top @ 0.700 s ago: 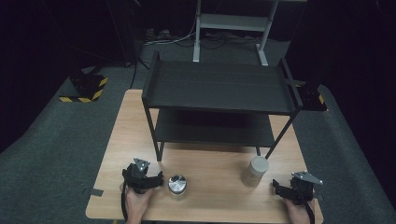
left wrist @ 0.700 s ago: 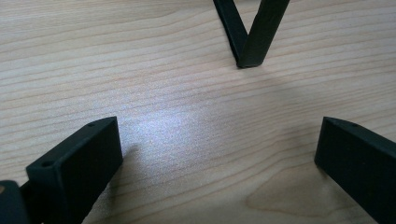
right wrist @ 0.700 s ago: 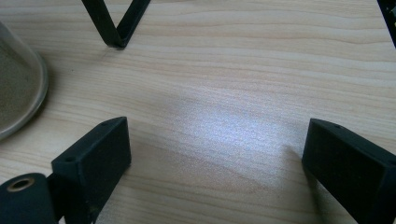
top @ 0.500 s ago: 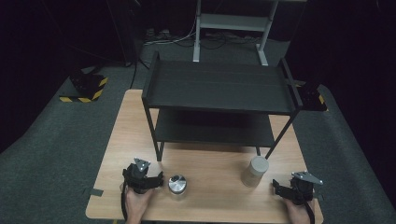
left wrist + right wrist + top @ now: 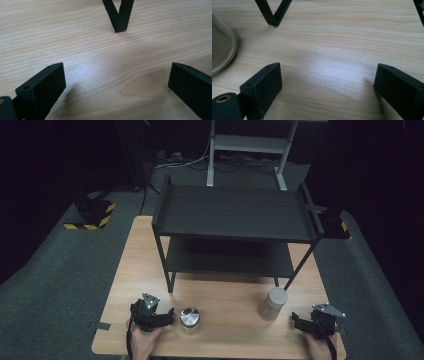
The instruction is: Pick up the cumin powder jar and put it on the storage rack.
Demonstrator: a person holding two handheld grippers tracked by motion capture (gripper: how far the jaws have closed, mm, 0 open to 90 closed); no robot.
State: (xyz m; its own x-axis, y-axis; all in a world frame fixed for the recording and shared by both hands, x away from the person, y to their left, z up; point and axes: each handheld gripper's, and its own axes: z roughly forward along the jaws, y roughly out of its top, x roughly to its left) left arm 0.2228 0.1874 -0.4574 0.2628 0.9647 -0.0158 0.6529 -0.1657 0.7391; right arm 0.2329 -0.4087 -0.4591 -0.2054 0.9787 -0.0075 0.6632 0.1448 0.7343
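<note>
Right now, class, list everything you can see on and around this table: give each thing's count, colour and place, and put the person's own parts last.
Table: one, light wood, centre of the dark carpeted floor.
Shelf rack: one, black, two tiers, standing on the far half of the table.
Round tin: one, silver metal, near edge, just right of the left gripper.
Jar: one, beige with a pale lid, upright by the rack's front right leg.
Hazard-striped blocks: two, black and yellow, on the floor either side of the table.
Grey frame: one, behind the table.
Left gripper: black fingers open over bare wood.
Right gripper: black fingers open over bare wood.

Matt pale wood table (image 5: 225,305)
</note>
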